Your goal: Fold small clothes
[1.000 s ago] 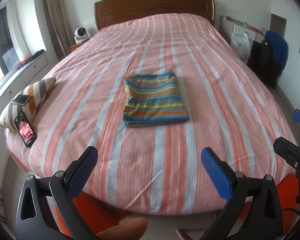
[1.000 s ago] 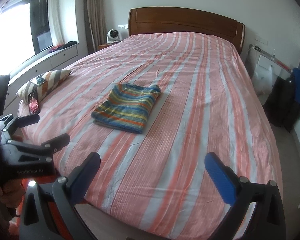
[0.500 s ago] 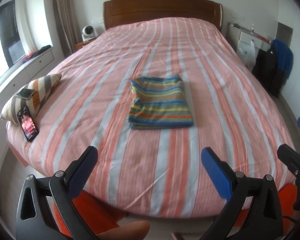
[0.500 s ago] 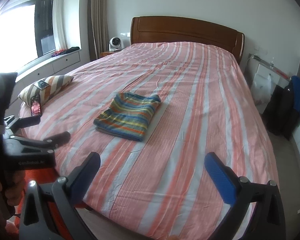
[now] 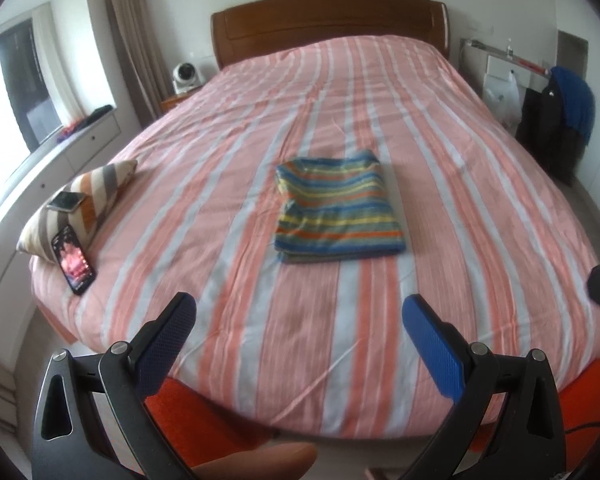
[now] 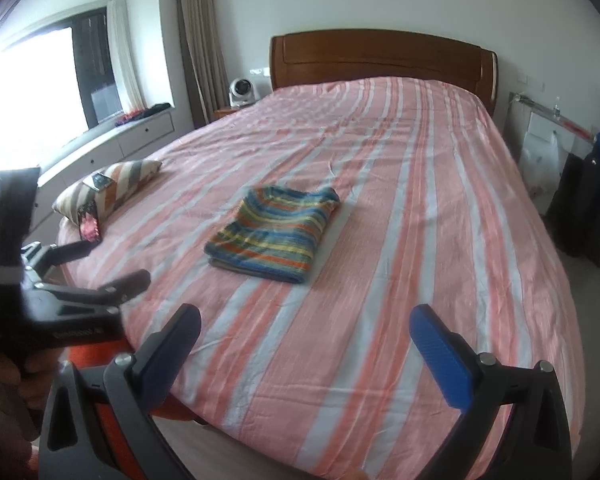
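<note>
Striped garment (image 5: 337,211) is lying folded mid-bed (image 5: 480,184), apart from both tongs, left (image 5: 299,322) and right (image 6: 305,330), which are gaping wide, holding nothing. Folding looks finished; nothing more needs gripping.

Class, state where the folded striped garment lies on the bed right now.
In both wrist views the folded striped garment lies flat near the middle of the bed, right of the striped cushion, untouched.

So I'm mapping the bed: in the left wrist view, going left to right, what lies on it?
Black smartphone with lit screen → chevron-striped brown and grey cushion → folded multicolour striped garment.
</note>
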